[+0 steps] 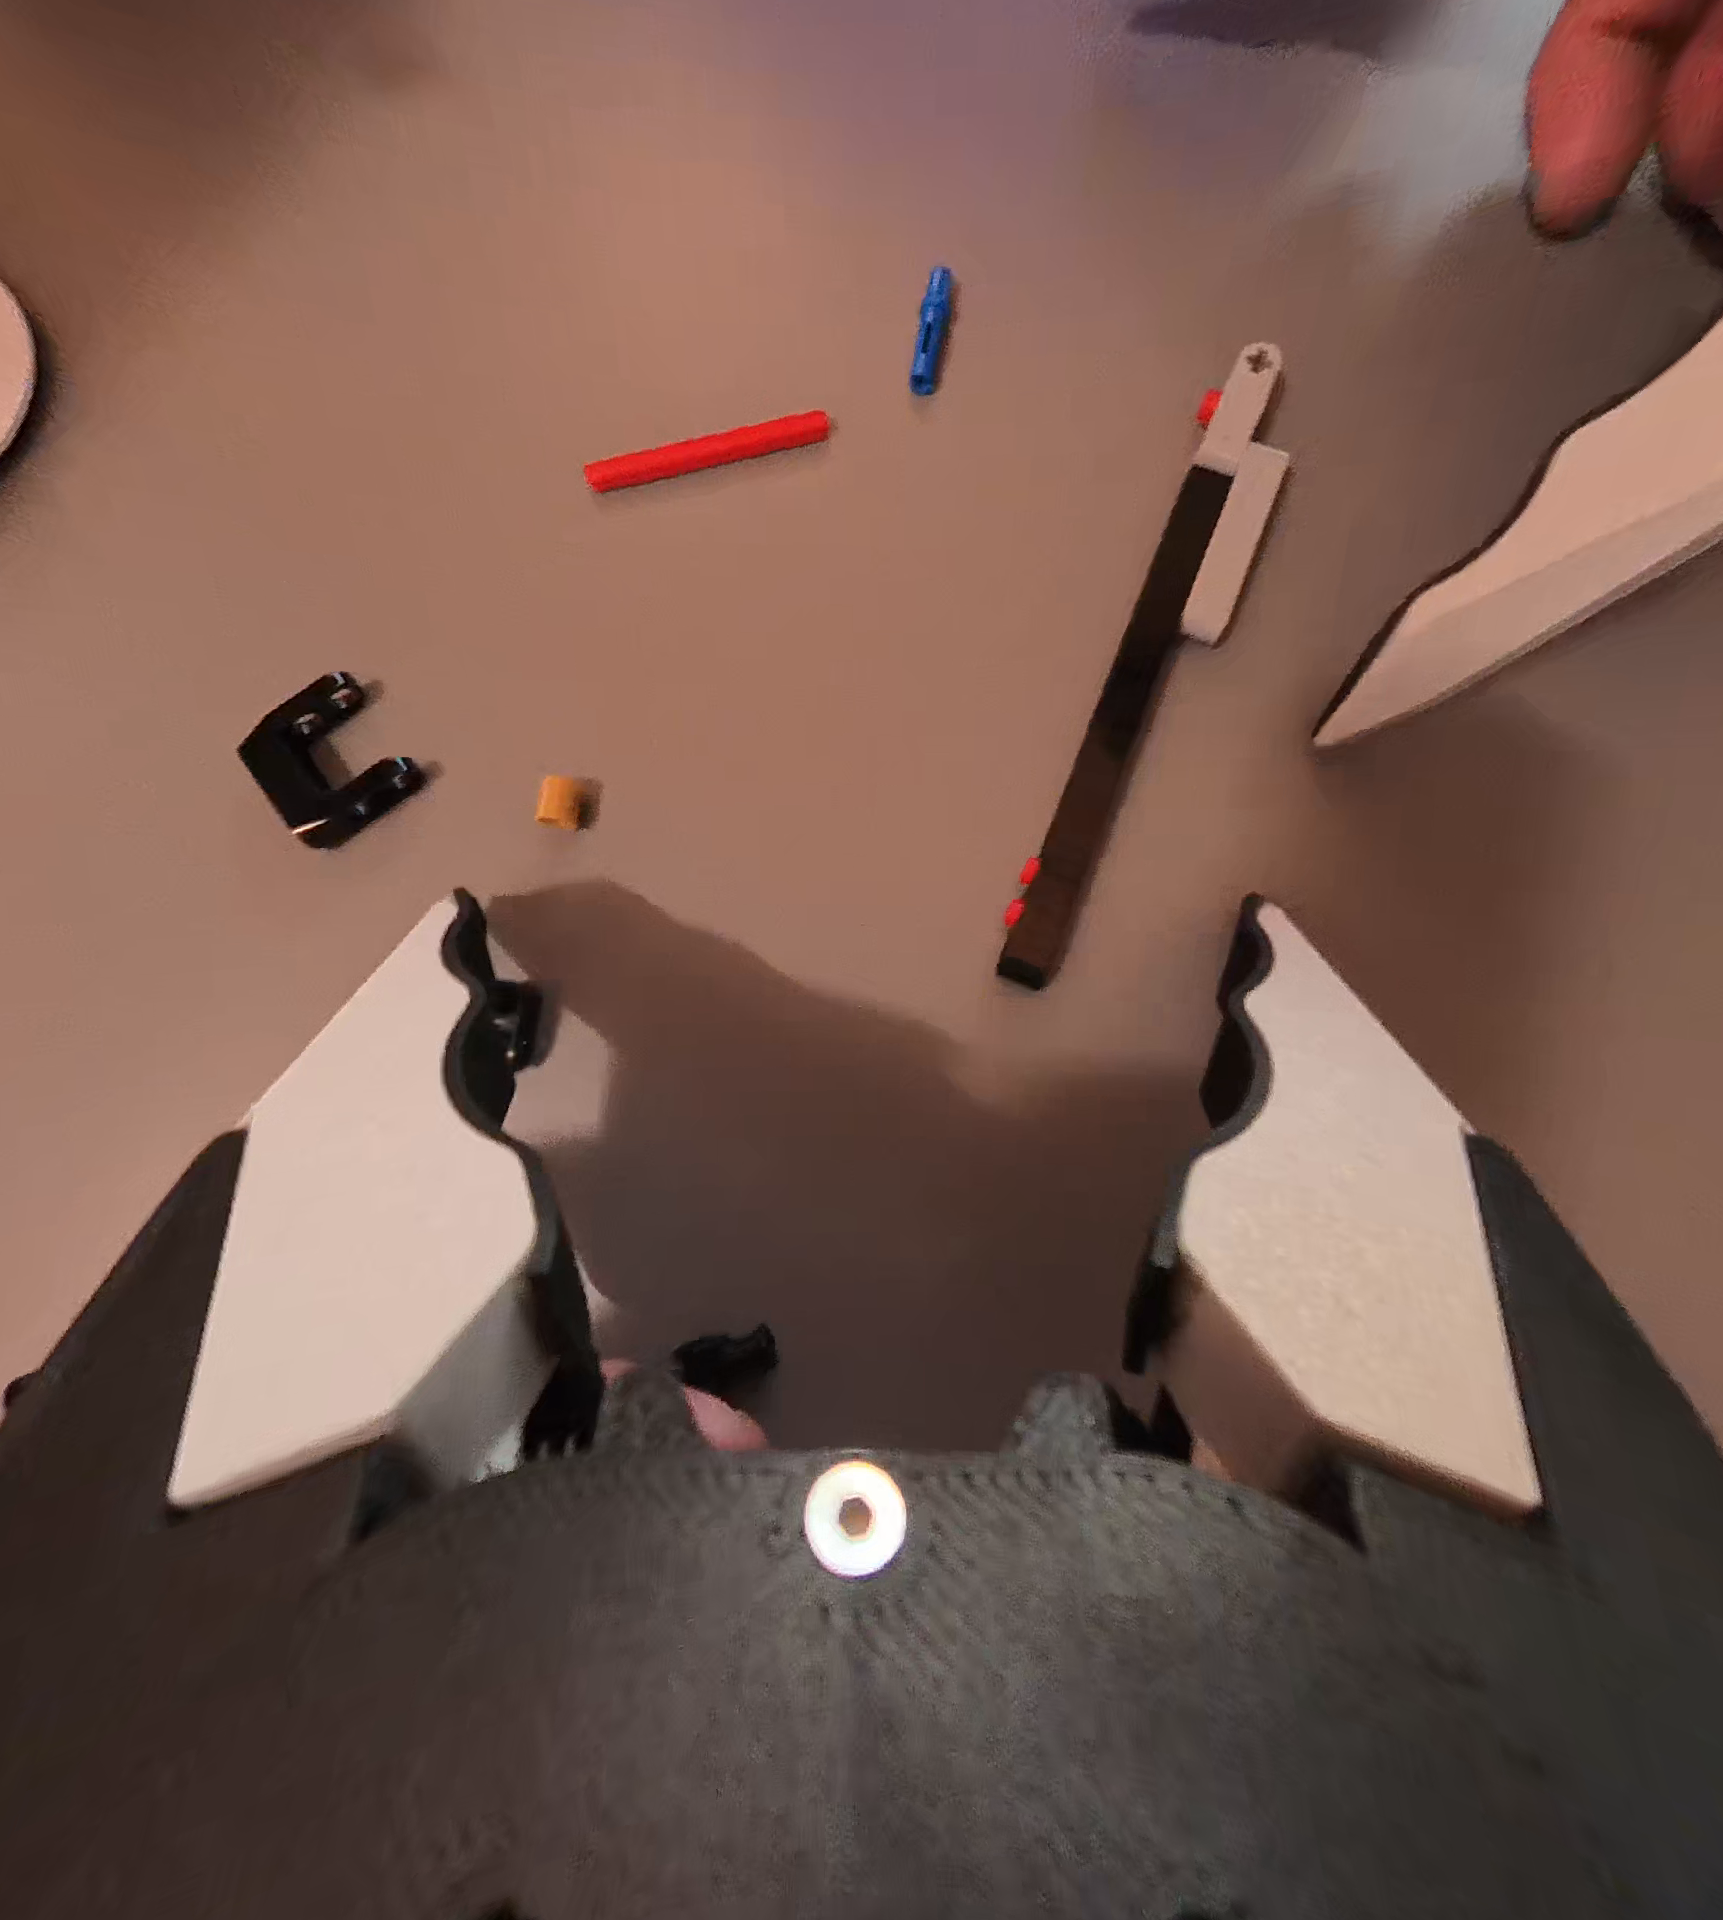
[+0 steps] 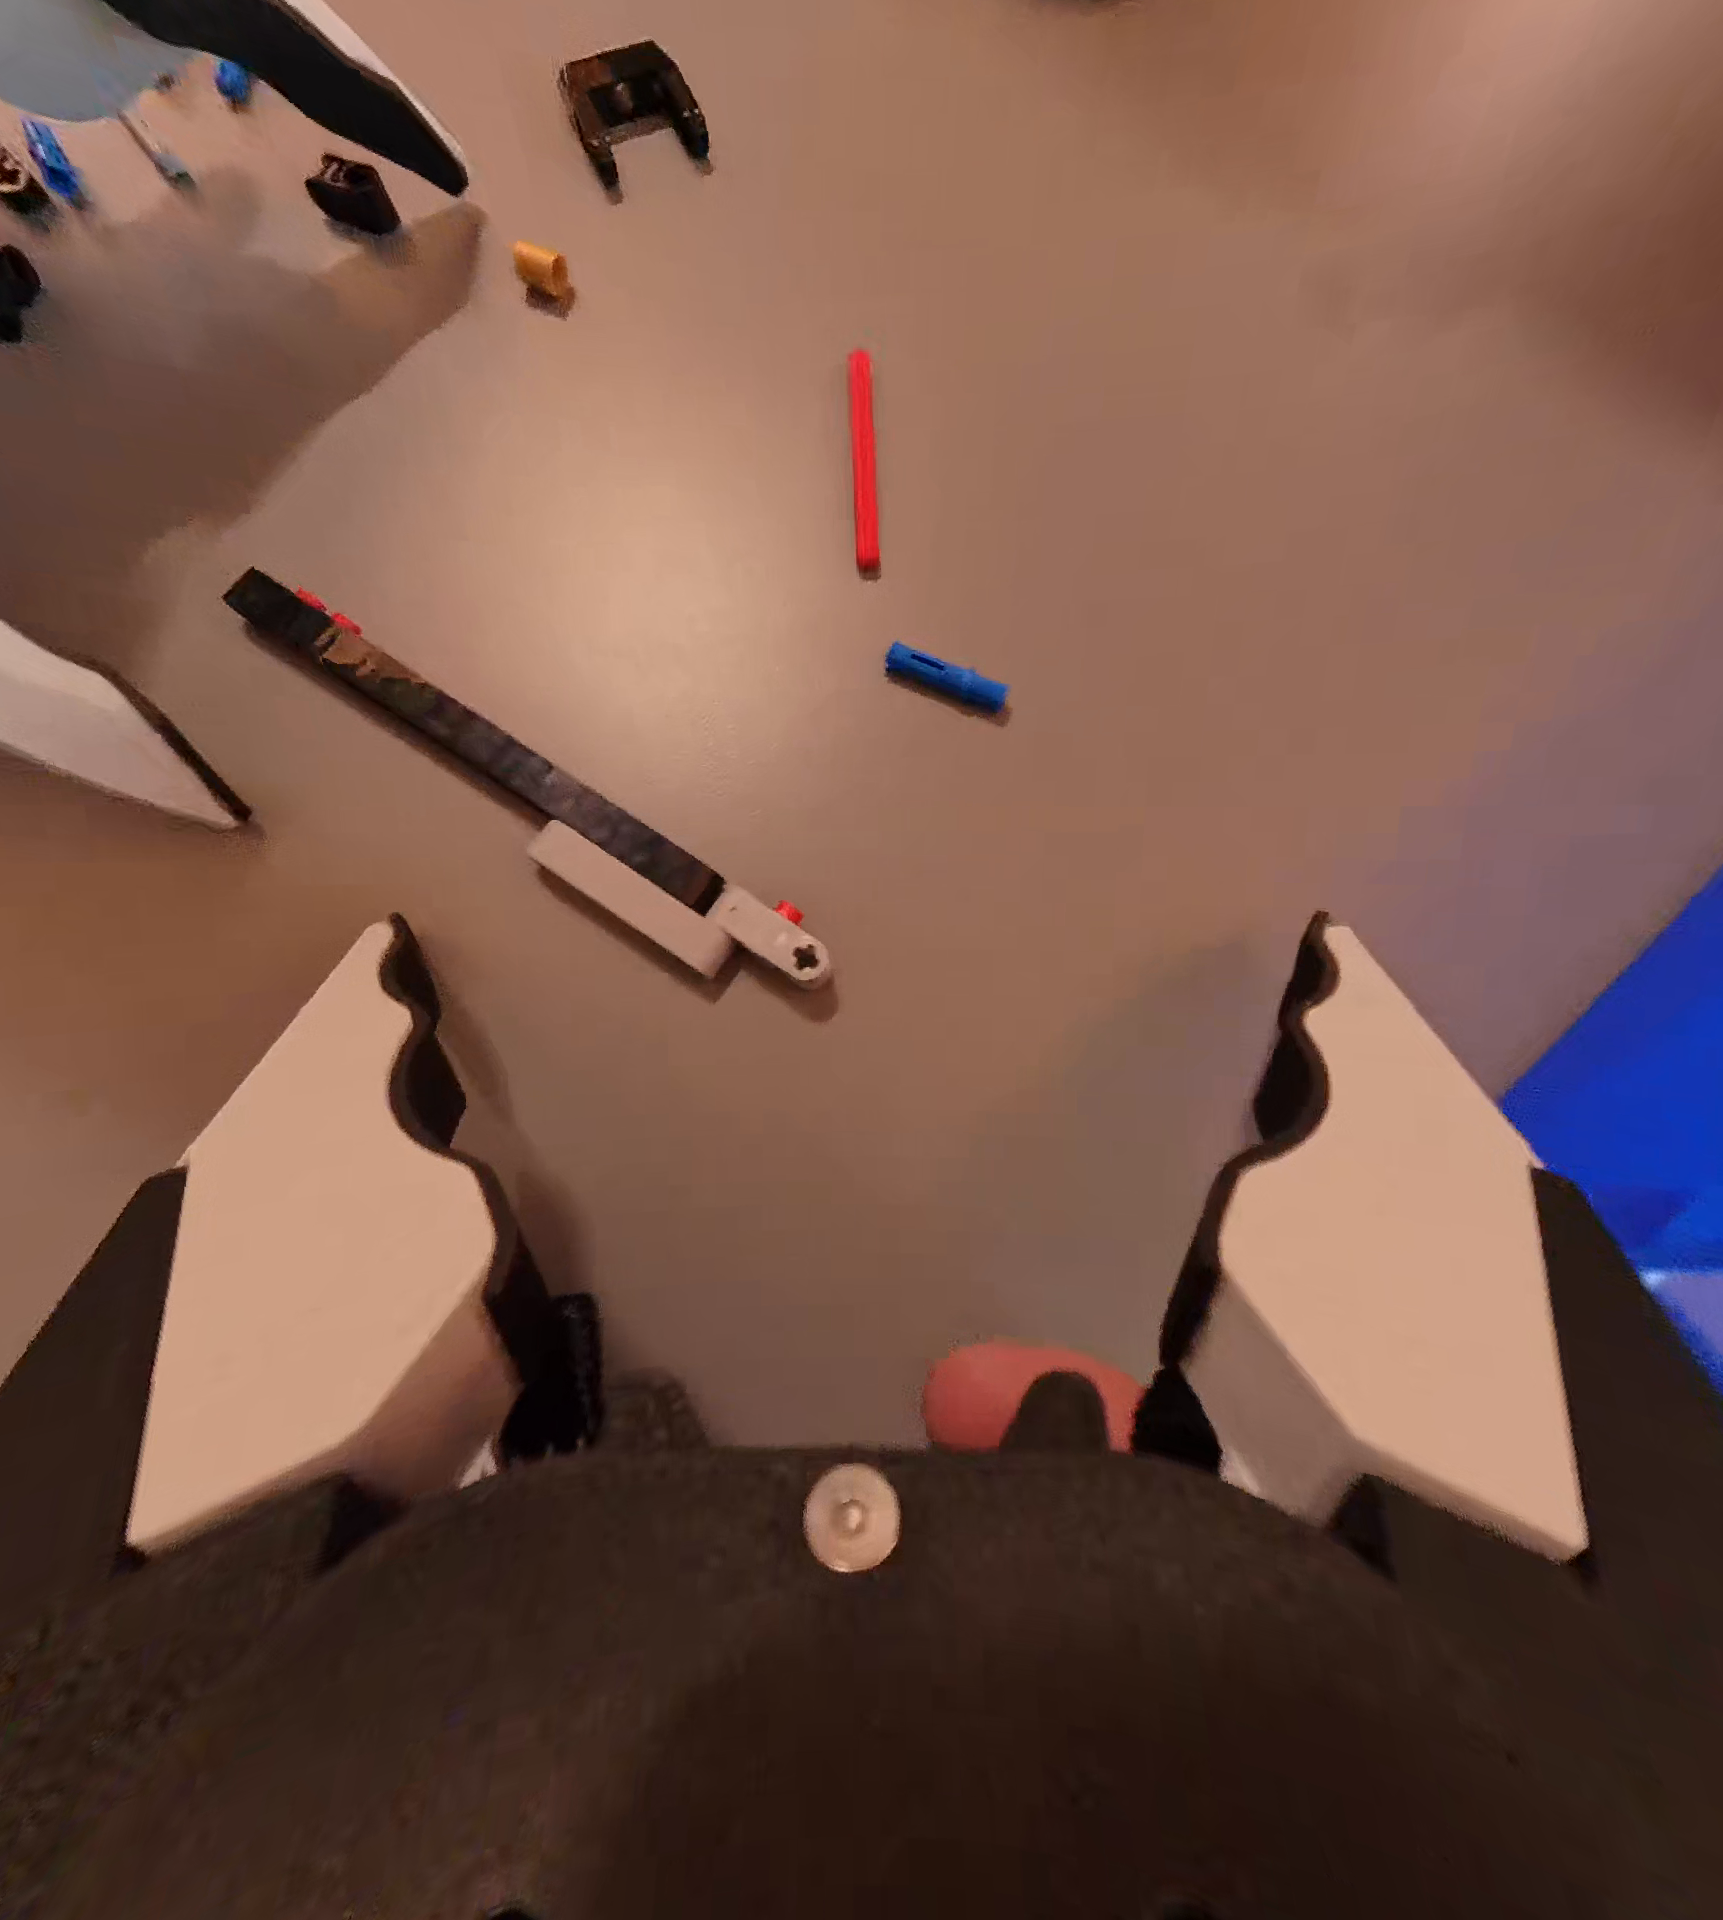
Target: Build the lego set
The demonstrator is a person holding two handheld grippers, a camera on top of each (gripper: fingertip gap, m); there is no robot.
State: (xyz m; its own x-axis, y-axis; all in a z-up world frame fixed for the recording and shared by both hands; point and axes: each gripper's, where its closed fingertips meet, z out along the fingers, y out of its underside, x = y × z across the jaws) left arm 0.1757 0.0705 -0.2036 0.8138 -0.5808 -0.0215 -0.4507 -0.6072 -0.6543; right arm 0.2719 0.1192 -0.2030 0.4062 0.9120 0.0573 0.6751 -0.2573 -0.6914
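Note:
A long black beam with a grey end piece and red pins lies on the brown table, just ahead of my open, empty left gripper. It also shows in the right wrist view, ahead and left of my open, empty right gripper. A red axle, a blue pin, a small orange bush and a black U-shaped bracket lie loose around it.
The right gripper's white finger reaches in at the left view's right edge, below a hand. The left gripper's fingers show at the right view's left, with several small black and blue parts beyond. A blue object sits right. The right gripper is farther from the black U-shaped bracket, some 20 cm, than the left, some 4 cm. It is also in sight in the left wrist view.

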